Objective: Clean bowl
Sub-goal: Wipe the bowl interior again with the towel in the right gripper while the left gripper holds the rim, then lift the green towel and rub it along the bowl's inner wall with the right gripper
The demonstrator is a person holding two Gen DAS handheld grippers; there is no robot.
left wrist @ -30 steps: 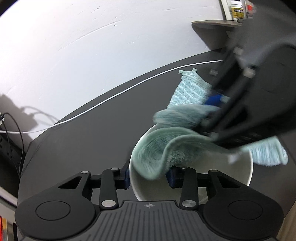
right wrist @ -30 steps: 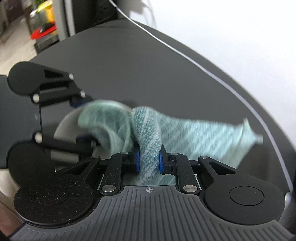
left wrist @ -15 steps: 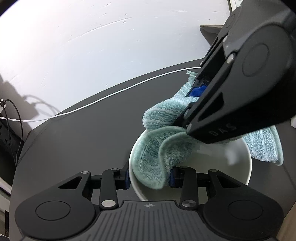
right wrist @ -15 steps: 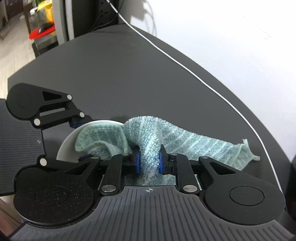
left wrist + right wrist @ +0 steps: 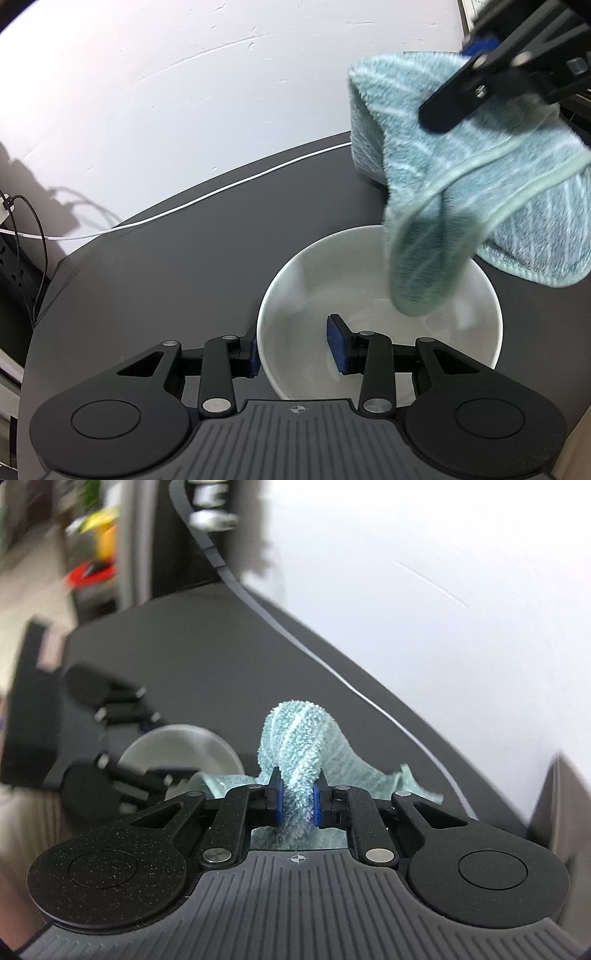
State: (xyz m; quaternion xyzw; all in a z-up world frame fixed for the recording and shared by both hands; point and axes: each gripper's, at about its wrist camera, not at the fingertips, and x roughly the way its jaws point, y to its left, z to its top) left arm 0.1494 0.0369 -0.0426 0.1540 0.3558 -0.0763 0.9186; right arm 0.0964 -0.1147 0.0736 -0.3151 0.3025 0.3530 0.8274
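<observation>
In the left wrist view, the left gripper (image 5: 295, 349) is nearest to the camera. Its fingers (image 5: 339, 347) stand wide apart and straddle the near wall of the white bowl (image 5: 480, 354): one blue pad is inside the bowl, the other pad is outside, against the outer wall on the left. I cannot tell if they really press the wall. The bowl stands upright on the dark surface (image 5: 166, 295), and its inside looks plain white.

Above the bowl hangs the cloth (image 5: 461, 177), light teal with pale stripes. Its lowest fold, blurred, reaches down into the bowl at the far side. The upper part of the cloth is taken by the right gripper (image 5: 476, 66), which comes in from the top right corner, well above the bowl.

In the right wrist view, the right gripper (image 5: 298, 801) has its fingers closed tight on a bunch of the cloth (image 5: 295, 753), with the cloth standing up between the blue pads and spreading to the right over the surface (image 5: 221, 672). Behind and to the left is the bowl (image 5: 184, 746), blurred, with the left gripper (image 5: 155, 746) at it.

Farther away, a thin white cable (image 5: 221, 188) runs along the far edge of the surface, and behind it is a white wall (image 5: 184, 92). At the far left, black cables (image 5: 37, 236) hang down.
</observation>
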